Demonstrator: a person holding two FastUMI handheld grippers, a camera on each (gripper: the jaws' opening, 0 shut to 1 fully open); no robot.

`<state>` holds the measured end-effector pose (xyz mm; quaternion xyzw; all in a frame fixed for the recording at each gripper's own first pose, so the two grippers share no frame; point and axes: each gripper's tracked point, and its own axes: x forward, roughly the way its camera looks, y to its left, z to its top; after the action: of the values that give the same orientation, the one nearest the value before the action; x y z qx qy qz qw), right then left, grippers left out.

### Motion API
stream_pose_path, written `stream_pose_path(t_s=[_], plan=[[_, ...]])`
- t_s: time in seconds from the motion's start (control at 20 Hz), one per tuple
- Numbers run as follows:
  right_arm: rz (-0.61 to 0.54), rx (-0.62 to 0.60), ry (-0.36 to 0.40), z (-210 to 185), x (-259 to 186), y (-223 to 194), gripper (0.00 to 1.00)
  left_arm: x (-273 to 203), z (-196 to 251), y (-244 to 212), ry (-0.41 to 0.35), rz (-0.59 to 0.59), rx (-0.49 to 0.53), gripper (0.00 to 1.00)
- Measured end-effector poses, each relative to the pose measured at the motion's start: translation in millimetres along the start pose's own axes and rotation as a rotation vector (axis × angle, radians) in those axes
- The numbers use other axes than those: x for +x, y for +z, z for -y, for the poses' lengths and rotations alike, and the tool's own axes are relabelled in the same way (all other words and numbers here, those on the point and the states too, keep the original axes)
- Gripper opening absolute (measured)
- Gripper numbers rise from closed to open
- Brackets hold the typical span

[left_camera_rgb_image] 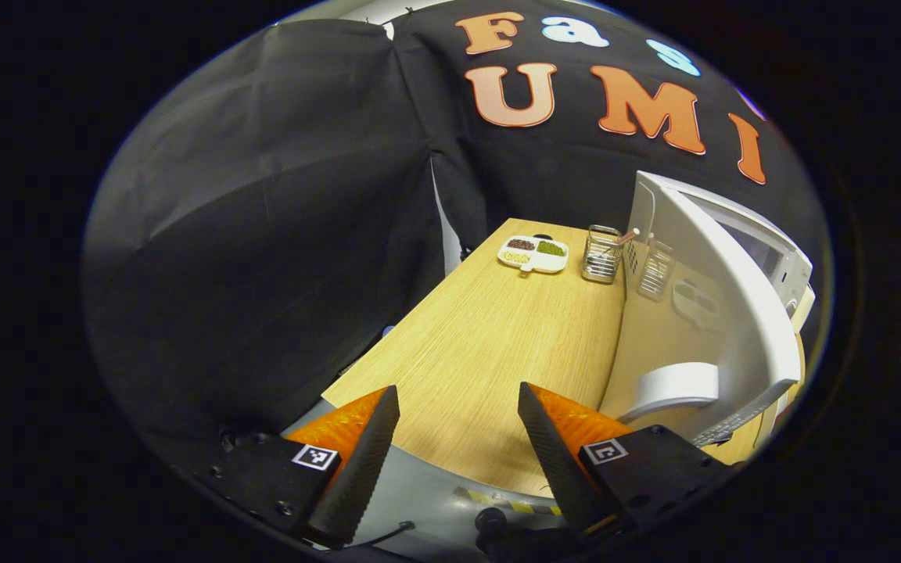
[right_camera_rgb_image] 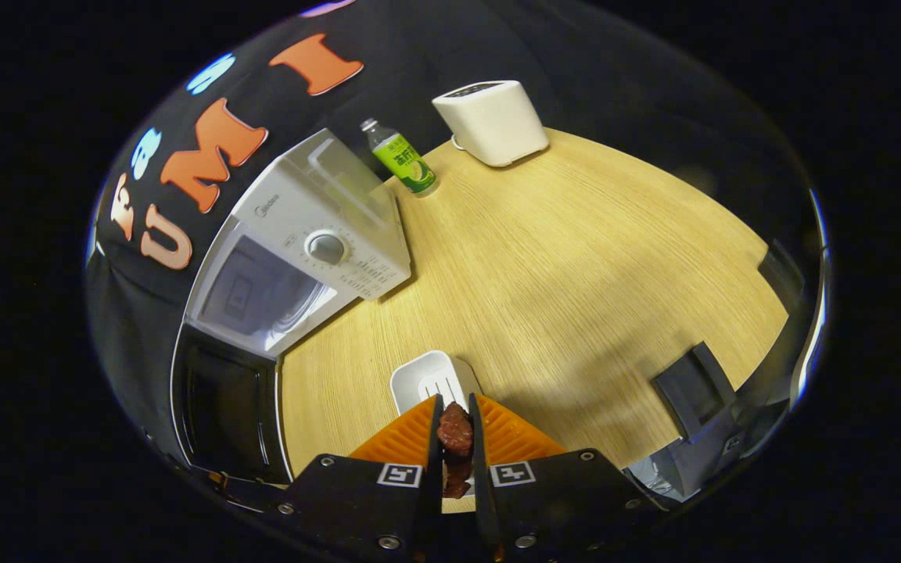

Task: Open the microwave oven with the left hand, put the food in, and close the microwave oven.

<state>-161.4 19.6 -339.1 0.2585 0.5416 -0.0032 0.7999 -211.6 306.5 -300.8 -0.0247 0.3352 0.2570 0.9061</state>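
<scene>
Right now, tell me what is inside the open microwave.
In the right gripper view the microwave stands with its door swung open. The cavity shows pale walls and a round turntable, with no food on it. The nearer corners are cut off by the frame.

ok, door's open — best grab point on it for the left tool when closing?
The white curved handle on the microwave door, near its free edge. It stands proud of the door face, so the open left tool could probably straddle it, coming in from the door's outer face and pushing toward the cavity.
</scene>
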Motion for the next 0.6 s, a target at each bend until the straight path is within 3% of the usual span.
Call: stream_pose_path(t_s=[0.25, 0.55, 0.6], plan=[[-0.023, -0.145, -0.018, -19.0, -5.4, -18.0, 0.16, 3.7, -2.4, 4.1, 0.006, 0.014, 0.016, 0.89], [0.079, -0.108, -0.004, -46.0, -22.6, 19.8, 0.13, 8.2, 7.2, 14.9, -0.038, 0.051, 0.074, 0.89], [0.101, -0.094, 0.003, -53.1, -25.4, 30.9, 0.13, 9.9, 9.0, 16.9, -0.043, 0.063, 0.091, 0.98]])
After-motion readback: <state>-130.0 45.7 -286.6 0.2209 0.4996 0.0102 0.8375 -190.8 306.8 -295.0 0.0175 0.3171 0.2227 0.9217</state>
